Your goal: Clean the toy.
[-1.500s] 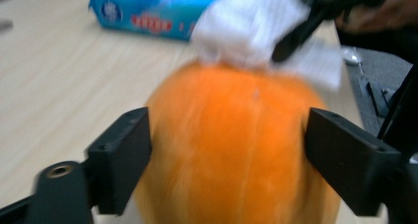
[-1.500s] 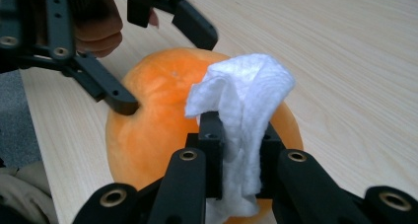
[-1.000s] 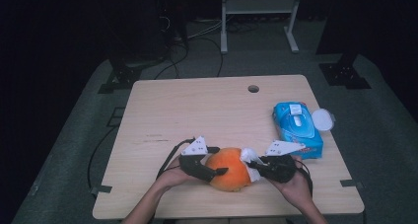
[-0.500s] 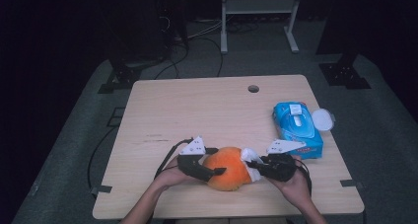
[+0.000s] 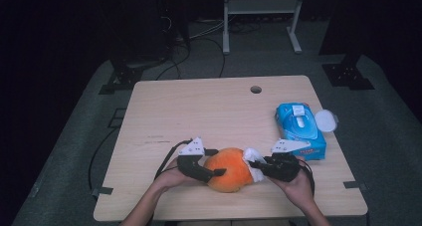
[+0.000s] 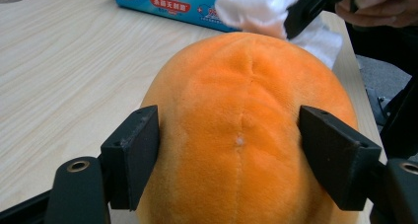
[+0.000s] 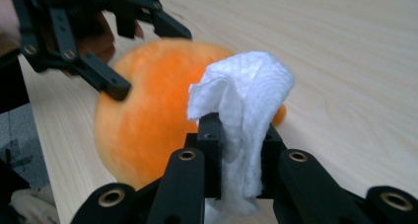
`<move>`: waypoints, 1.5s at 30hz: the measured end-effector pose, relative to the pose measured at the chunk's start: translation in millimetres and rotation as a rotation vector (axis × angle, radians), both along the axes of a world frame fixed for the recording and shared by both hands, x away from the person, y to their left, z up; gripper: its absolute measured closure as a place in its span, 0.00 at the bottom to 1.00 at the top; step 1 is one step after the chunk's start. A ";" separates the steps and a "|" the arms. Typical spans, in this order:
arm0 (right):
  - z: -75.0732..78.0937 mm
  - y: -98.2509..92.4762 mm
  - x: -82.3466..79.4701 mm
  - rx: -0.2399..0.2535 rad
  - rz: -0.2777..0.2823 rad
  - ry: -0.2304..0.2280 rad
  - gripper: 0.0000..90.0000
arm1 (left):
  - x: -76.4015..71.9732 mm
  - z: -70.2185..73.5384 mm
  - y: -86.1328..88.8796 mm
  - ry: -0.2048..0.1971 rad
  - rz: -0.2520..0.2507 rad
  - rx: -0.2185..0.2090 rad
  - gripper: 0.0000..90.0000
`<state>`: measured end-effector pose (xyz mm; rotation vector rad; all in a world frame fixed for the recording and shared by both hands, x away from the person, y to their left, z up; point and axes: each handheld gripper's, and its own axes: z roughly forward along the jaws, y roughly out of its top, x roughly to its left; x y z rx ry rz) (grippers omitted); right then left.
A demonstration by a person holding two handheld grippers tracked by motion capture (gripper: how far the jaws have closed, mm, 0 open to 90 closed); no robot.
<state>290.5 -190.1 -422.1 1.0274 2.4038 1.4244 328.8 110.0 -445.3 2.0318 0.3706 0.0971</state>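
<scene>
Since the earlier frames the left hand-held gripper point(image 5: 215, 162) has drawn its jaws in around the round orange plush toy point(image 5: 229, 169) — they have just been closing, and in the left gripper view the two black pads now press against the toy's flanks, one on each side of its seam. The hands themselves have barely shifted, and the toy lies where it lay, on the near part of the pale wooden table point(image 5: 199, 111), between the two hands.

The right hand-held gripper point(image 5: 259, 165) is clenched on a crumpled white paper tissue point(image 7: 241, 120); in the right gripper view the tissue stands up between the narrow jaws and folds over toward the plush toy, touching its side.

To the right on the table sits a blue rectangular pack of wet wipes point(image 5: 300, 130) with its round white lid point(image 5: 326, 120) flipped open beside it, near the table's right edge. A small round cable hole point(image 5: 256, 89) is cut near the far edge. The rest of the wood is bare, with a faint line of print left of centre.

The room is dark — grey carpet point(image 5: 383, 136) under the table, black cables point(image 5: 209, 37) trailing across the floor behind it, the white legs of a metal stand point(image 5: 261, 17) at the back, and a black stand base point(image 5: 347, 74) at the far right.
</scene>
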 end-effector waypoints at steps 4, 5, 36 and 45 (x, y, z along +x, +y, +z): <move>-3.2 6.4 0.7 -0.027 0.017 0.008 0.87 | 0.4 -0.2 1.0 0.000 -0.002 0.002 0.28; -9.7 3.8 2.6 -0.042 0.013 0.038 0.87 | -0.1 -0.2 0.4 -0.002 0.000 0.004 0.28; 4.4 1.4 -0.8 -0.010 0.006 0.011 0.86 | -14.6 2.3 -17.4 -0.051 -0.048 0.038 0.28; 6.5 20.7 -2.9 -0.005 0.076 0.010 0.85 | -15.2 4.2 -17.7 -0.042 -0.057 0.026 0.24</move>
